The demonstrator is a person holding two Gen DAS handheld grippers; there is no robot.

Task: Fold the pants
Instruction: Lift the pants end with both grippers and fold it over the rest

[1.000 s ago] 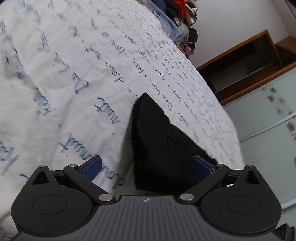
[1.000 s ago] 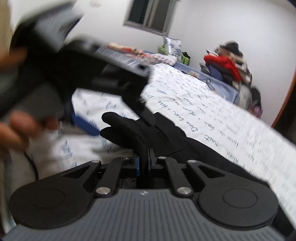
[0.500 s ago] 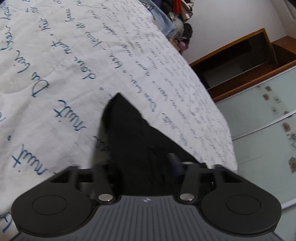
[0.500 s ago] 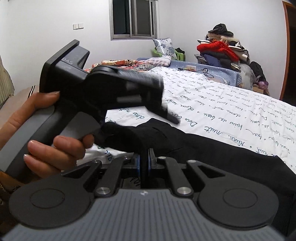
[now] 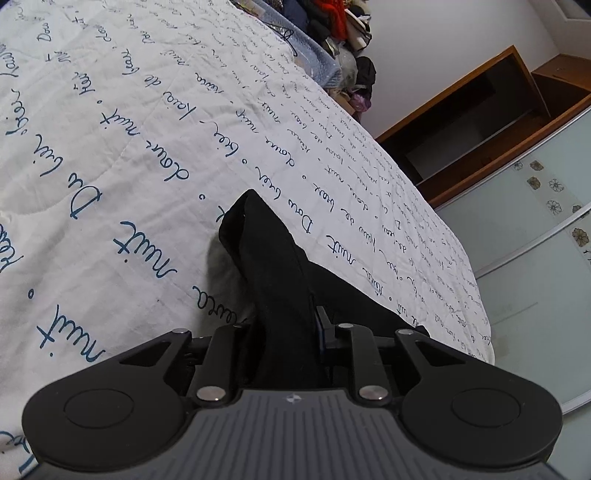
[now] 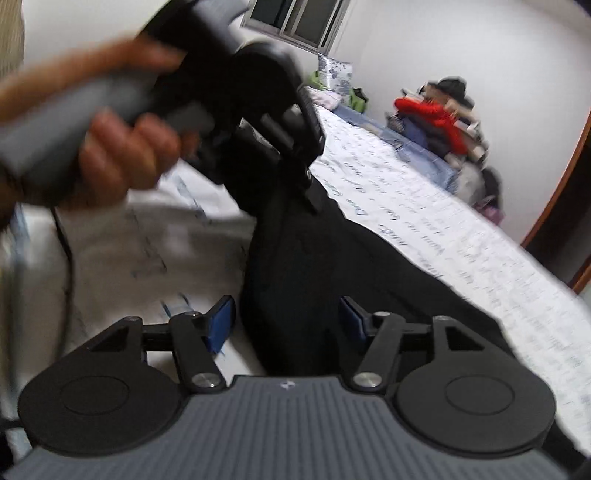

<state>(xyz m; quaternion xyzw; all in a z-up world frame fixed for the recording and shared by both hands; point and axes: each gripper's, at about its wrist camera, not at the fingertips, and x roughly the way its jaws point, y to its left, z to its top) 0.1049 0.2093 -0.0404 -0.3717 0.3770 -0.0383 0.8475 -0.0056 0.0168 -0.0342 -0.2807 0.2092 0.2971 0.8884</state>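
Black pants [image 5: 266, 251] lie along a white bedspread [image 5: 110, 147] printed with blue script. In the left wrist view my left gripper [image 5: 288, 325] has a bunched fold of them between its jaws, which are still closing and pinch the cloth. The blurred right wrist view shows that left gripper [image 6: 295, 166], held by a hand [image 6: 122, 158], lifting one end of the pants [image 6: 295, 266] off the bed. My right gripper [image 6: 286, 317] is low over the same cloth. Its jaws are opening, and the blue pads [image 6: 221, 321] stand apart from the fabric running between them.
A pile of clothes [image 6: 436, 118] sits at the far end of the bed. Past the bed's edge stand a wooden cabinet [image 5: 480, 110] and a frosted wardrobe door [image 5: 517, 229]. A window [image 6: 295, 22] is in the far wall.
My left gripper went from wide open to shut on the pants and lifted them. My right gripper, shut on the cloth before, has opened and let go.
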